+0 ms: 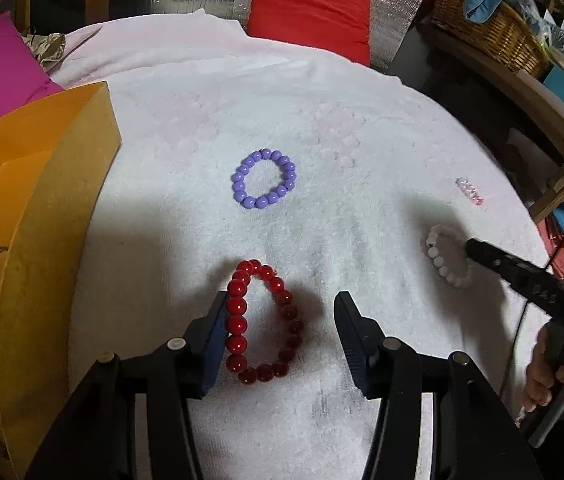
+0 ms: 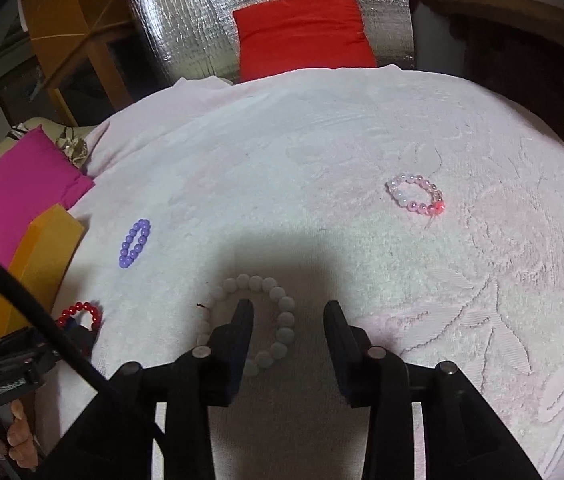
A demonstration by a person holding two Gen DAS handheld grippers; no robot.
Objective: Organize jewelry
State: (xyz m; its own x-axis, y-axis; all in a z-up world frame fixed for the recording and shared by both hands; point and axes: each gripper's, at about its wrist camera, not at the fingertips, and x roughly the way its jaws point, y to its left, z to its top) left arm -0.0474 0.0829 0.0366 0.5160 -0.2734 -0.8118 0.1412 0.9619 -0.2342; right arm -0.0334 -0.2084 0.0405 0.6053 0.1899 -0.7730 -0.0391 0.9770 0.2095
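Red bracelet [image 1: 264, 322] lies lengthwise between spread left tongs [image 1: 280, 334].

4 bead bracelets: 1 red [image 1: 262, 324], 1 purple [image 1: 264, 179], 1 white [image 2: 256, 322], 1 pink-clear [image 2: 415, 193]. 1 orange box [image 1: 22, 240], 2 cushions.

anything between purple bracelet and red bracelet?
Nothing: only bare white cloth between purple bracelet and red bracelet, clear in left wrist view.

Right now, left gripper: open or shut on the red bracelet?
Open. The left gripper has its jaws spread wide; the red bead bracelet lies flat on the white towel, one finger beside its left side, not clamped.
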